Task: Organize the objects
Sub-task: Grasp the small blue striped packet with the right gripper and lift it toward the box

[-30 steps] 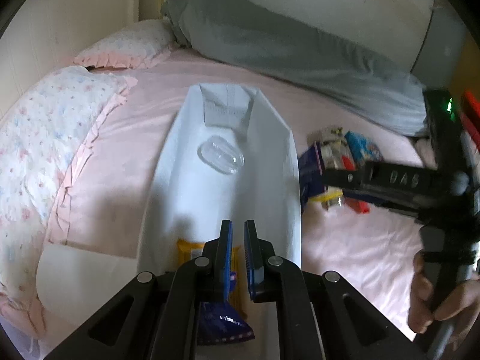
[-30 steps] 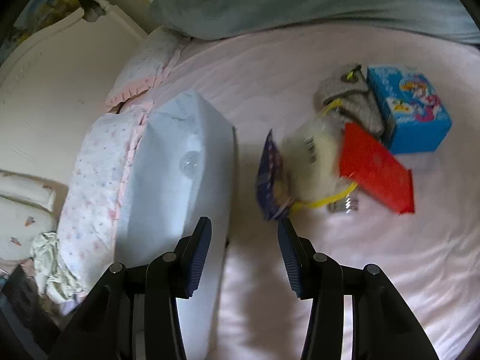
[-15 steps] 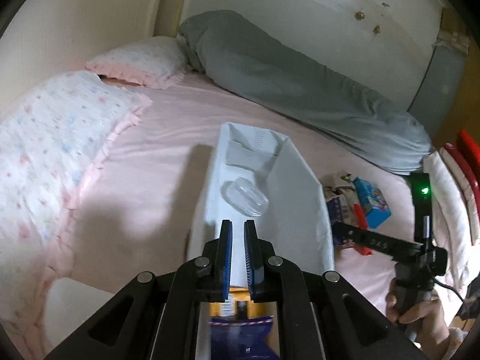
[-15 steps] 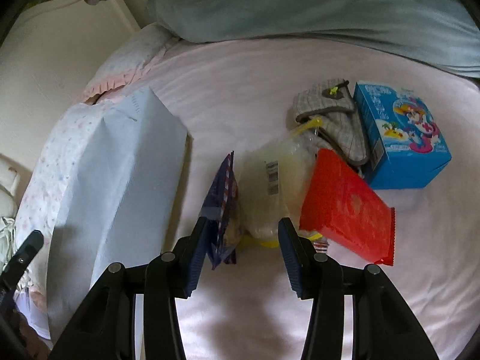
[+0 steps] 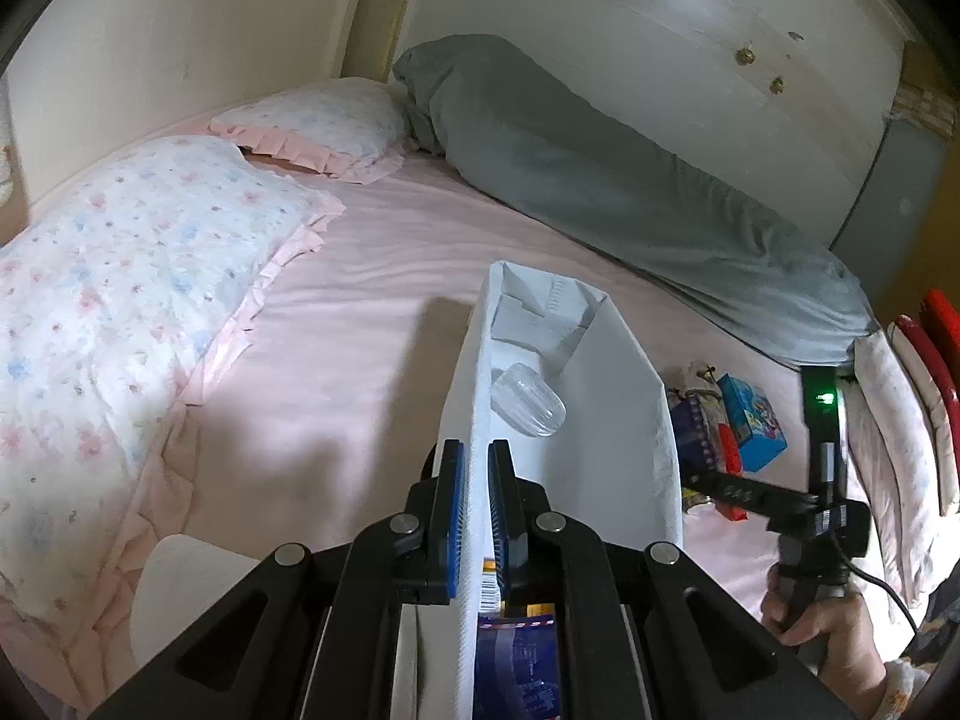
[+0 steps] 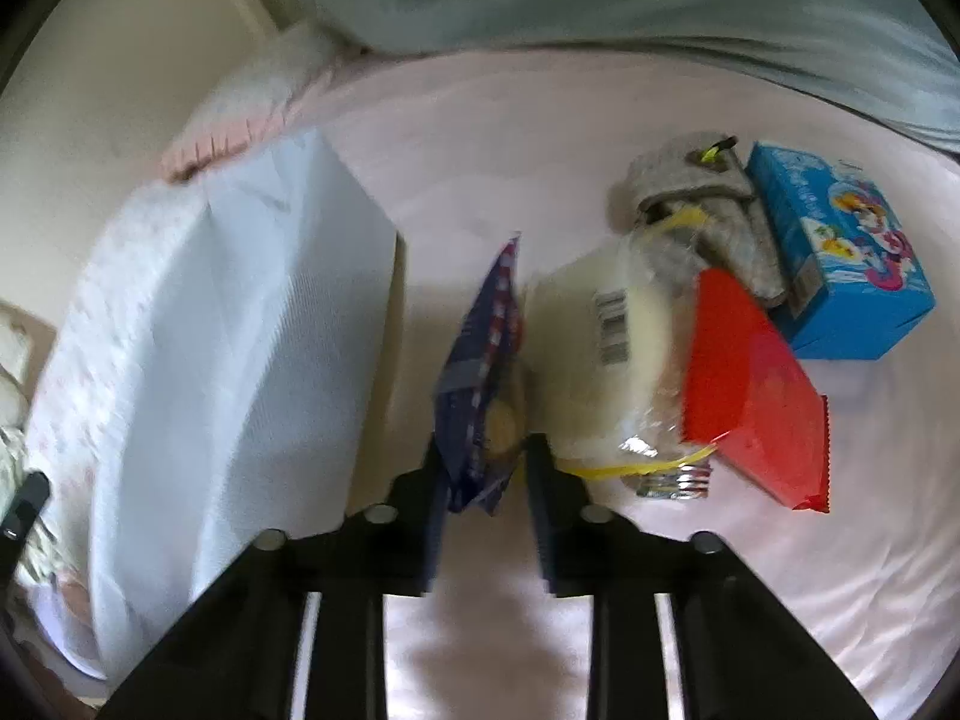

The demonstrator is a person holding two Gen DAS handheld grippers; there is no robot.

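A white paper bag (image 5: 612,420) lies open on the pink bed; it also shows in the right wrist view (image 6: 240,348). My left gripper (image 5: 476,468) is shut on the bag's near left wall. Inside are a clear plastic case (image 5: 528,405) and a blue snack packet (image 5: 516,666). My right gripper (image 6: 483,468) is open, its jaws on either side of the lower end of a dark blue snack packet (image 6: 486,354) standing on edge. Beside it lie a clear pack of pale food (image 6: 606,354), a red packet (image 6: 750,384), a grey pouch (image 6: 702,192) and a blue box (image 6: 840,252).
Two floral pillows (image 5: 120,312) lie at the left and a rolled grey duvet (image 5: 600,180) along the far wall. More pillows (image 5: 900,420) lie at the right edge of the bed. A white pad (image 5: 192,588) lies near the bed's front edge.
My left gripper has lifted and tilted the bag's wall up. My right gripper has moved down and in, and the dark blue packet now stands between its open jaws.
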